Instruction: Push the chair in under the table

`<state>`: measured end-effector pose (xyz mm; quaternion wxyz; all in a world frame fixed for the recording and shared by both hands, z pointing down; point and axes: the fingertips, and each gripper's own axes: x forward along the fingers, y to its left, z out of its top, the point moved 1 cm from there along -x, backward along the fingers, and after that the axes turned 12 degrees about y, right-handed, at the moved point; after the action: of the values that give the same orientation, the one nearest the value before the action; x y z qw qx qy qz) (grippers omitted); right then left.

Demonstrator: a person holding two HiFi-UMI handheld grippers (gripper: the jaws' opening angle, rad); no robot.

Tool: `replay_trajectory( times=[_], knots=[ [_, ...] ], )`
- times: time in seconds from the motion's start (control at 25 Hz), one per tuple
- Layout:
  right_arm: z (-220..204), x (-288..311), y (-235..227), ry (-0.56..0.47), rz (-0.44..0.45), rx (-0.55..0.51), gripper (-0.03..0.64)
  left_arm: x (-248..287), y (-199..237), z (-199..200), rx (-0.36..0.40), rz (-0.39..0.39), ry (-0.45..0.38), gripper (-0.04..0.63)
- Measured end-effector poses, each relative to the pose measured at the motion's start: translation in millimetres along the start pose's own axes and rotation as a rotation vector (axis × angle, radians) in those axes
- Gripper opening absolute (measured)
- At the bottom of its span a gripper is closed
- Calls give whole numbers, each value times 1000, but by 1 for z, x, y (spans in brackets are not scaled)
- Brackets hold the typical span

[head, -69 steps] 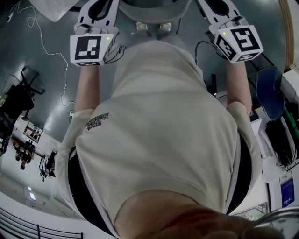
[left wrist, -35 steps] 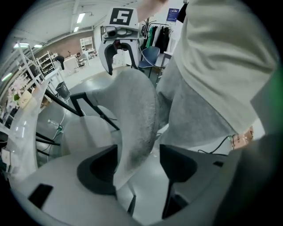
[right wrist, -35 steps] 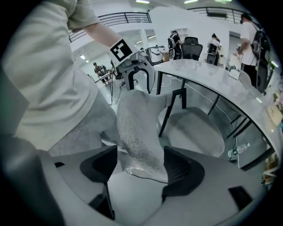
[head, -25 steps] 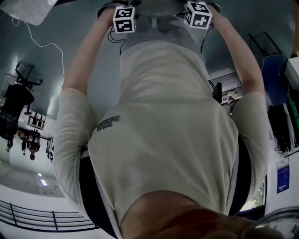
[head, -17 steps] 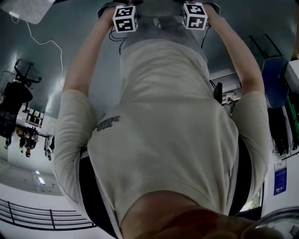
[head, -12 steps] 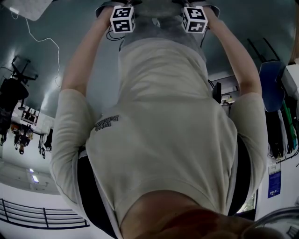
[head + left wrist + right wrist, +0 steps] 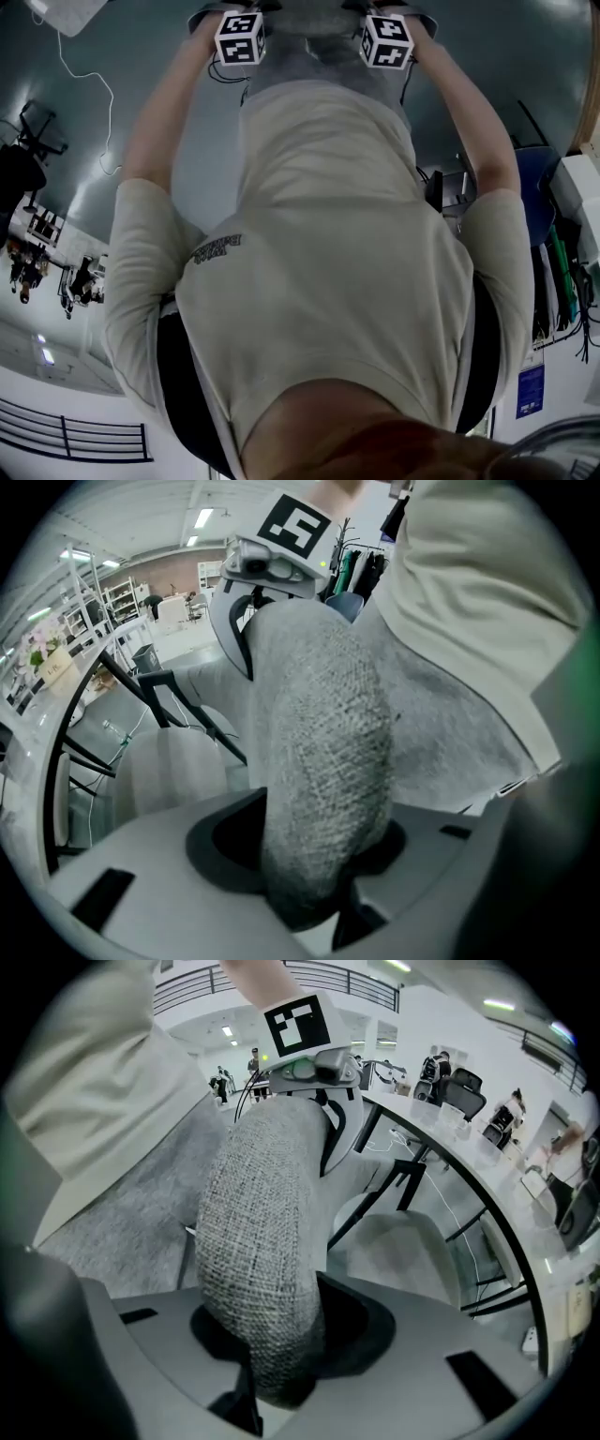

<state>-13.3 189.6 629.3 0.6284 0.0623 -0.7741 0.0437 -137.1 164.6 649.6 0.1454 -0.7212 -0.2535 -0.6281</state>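
The chair's grey woven backrest [image 7: 323, 761] runs up between the jaws of my left gripper [image 7: 319, 892], which have just been closing and now press on its top edge. The same backrest [image 7: 267, 1241] fills my right gripper [image 7: 281, 1372], whose jaws have also just been closing onto it. In the head view both marker cubes, left gripper [image 7: 239, 37] and right gripper [image 7: 386, 41], sit at arm's length on either side of the backrest [image 7: 314, 52]; the fingertips are hidden. The white table [image 7: 441, 1138] with black legs lies just beyond the chair.
The person's pale shirt [image 7: 328, 262] fills most of the head view. A white cable [image 7: 84, 84] trails over the floor at left, near a black office chair [image 7: 23, 155]. A blue chair [image 7: 534, 187] and cluttered shelves stand at right. People stand far off [image 7: 441, 1068].
Earlier the two grippers were wide apart and close to the camera. They now sit nearer each other at arm's length on the backrest. Over the last second the floor has slid in view.
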Motion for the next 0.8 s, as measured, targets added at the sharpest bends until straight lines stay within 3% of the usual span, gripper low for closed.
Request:
replay_trajectory(
  times=[0.4, 0.8],
  knots=[
    [-31, -9, -43, -17, -24, -15, 130, -5, 47, 14, -78, 41, -3, 167],
    [-63, -9, -138, 3, -41, -34, 140, -11, 143, 7, -162, 104, -27, 163]
  ],
)
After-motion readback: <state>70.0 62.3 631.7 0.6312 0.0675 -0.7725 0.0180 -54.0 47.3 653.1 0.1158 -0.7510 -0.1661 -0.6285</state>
